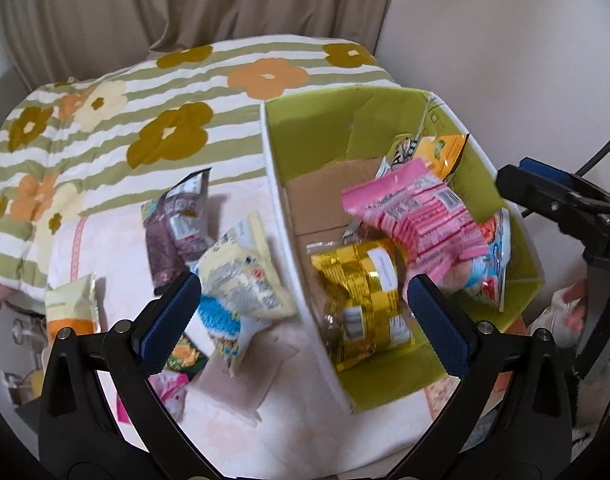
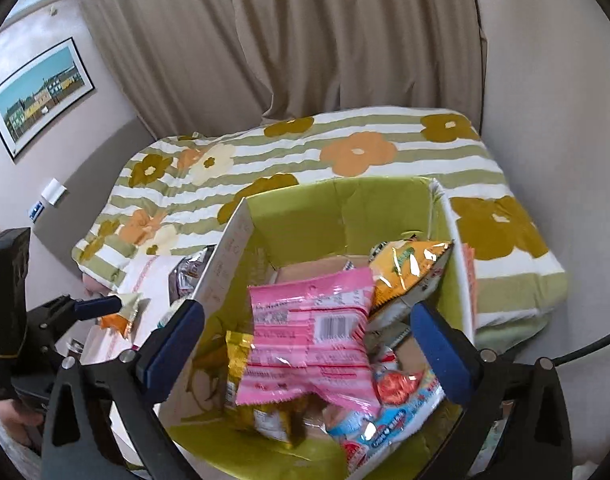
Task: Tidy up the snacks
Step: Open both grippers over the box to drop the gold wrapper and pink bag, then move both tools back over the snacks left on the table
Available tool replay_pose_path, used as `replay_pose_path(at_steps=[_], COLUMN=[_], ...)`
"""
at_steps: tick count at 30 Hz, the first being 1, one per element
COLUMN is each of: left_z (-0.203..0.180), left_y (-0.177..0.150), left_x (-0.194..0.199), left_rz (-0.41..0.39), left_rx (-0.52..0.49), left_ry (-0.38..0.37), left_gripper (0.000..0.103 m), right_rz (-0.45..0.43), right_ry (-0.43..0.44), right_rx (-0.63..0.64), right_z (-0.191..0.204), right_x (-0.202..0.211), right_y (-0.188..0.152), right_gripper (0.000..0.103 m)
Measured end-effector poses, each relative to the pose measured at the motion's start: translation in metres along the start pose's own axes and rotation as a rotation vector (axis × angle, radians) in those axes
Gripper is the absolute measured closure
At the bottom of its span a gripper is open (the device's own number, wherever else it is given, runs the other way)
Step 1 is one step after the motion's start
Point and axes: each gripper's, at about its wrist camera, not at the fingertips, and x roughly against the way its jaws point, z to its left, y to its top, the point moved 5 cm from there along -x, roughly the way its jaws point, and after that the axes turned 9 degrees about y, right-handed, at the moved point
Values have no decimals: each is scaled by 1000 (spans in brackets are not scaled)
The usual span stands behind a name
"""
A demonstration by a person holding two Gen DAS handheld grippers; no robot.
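Observation:
A green cardboard box (image 1: 305, 120) (image 2: 297, 208) stands on the bed. In it lie a pink snack bag (image 1: 417, 216) (image 2: 309, 328), a gold bag (image 1: 361, 280) (image 2: 241, 364), an orange bag (image 1: 445, 152) (image 2: 409, 268) and a red-and-blue bag (image 1: 493, 264) (image 2: 397, 412). Left of the box lie a pale yellow bag (image 1: 245, 276), a dark purple bag (image 1: 177, 220) and a yellow-orange bag (image 1: 71, 304). My left gripper (image 1: 305, 316) is open and empty, above the box's left wall. My right gripper (image 2: 307, 348) is open and empty over the box; the pink bag lies loose below it.
A flowered striped quilt (image 1: 145, 112) (image 2: 345, 152) covers the far bed. More small packets (image 1: 185, 356) lie near the left fingers. Curtains (image 2: 305, 40) hang behind. The right gripper's body (image 1: 565, 200) shows at the box's right edge.

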Motion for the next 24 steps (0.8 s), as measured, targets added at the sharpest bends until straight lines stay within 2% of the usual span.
replay_pose_path(at_steps=[5, 14, 20, 24], left_z=[8, 32, 68, 101], left_y=[-15, -47, -81, -103], left_x=[16, 59, 85, 97], left_rz=[-15, -72, -90, -91], left_rx=[29, 111, 187, 248], left_ry=[13, 74, 152, 193], left_gripper=[1, 1, 1, 1], right_rz=[1, 0, -7, 24], right_ry=[31, 84, 152, 206], right_rx=[-18, 56, 143, 185], right_z=[5, 37, 73, 102], right_x=[10, 31, 32, 24], right_y=[-5, -8, -13, -21], right_gripper=[0, 0, 0, 0])
